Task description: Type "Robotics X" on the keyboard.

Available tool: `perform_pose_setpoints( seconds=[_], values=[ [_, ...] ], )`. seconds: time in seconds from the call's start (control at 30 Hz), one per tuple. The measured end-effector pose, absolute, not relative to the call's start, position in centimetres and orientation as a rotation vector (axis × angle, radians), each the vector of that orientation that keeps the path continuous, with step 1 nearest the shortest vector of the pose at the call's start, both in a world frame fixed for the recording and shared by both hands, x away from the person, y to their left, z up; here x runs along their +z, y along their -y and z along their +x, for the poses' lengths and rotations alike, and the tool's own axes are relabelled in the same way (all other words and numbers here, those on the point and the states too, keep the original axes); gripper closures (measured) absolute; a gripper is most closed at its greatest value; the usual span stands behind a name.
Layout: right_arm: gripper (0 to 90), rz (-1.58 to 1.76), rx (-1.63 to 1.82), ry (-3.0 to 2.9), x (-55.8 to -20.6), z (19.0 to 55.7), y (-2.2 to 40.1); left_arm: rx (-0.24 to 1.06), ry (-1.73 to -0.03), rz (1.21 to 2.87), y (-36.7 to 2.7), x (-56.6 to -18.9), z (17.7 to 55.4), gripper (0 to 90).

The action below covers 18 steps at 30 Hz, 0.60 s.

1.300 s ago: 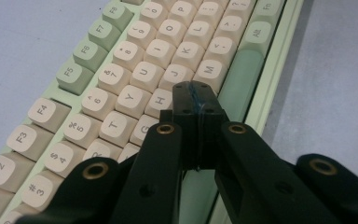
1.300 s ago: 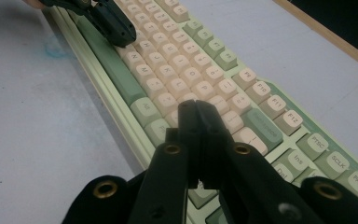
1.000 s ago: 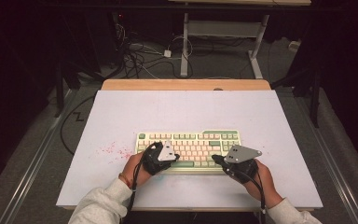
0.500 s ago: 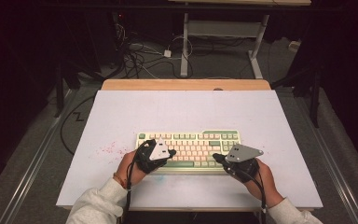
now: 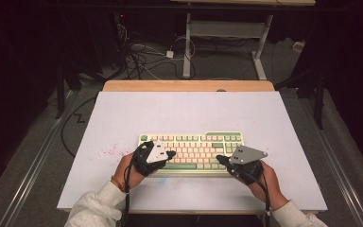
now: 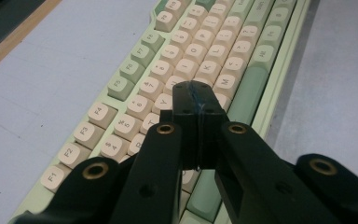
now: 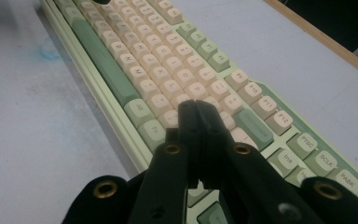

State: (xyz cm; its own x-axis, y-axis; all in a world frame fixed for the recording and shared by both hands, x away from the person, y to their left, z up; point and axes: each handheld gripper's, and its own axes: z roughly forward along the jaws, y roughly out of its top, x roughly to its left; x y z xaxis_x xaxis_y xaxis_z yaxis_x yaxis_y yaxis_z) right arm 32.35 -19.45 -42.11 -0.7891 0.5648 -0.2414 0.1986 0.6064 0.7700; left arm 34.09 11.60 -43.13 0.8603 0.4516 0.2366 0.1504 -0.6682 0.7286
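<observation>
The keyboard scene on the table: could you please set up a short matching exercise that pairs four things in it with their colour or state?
Things:
1. space bar
2. letter keys
3. left gripper
4. table edge at the far side

Colour or state:
A. bare wood
B. cream
C. green
D. black, shut, tips over the keys

Pairs: 1-C, 2-B, 3-D, 4-A

The right gripper is also shut, above the right part of the keyboard.
</observation>
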Motion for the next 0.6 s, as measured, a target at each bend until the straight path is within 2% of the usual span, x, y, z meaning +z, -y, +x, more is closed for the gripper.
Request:
perform_pose_setpoints(
  seconds=[0.6],
  values=[
    [90.0,0.601,1.05,-2.378,-42.4,33.5,18.3,0.537,-0.533,2.261,-15.7,-44.3,32.2,87.7]
  ],
)
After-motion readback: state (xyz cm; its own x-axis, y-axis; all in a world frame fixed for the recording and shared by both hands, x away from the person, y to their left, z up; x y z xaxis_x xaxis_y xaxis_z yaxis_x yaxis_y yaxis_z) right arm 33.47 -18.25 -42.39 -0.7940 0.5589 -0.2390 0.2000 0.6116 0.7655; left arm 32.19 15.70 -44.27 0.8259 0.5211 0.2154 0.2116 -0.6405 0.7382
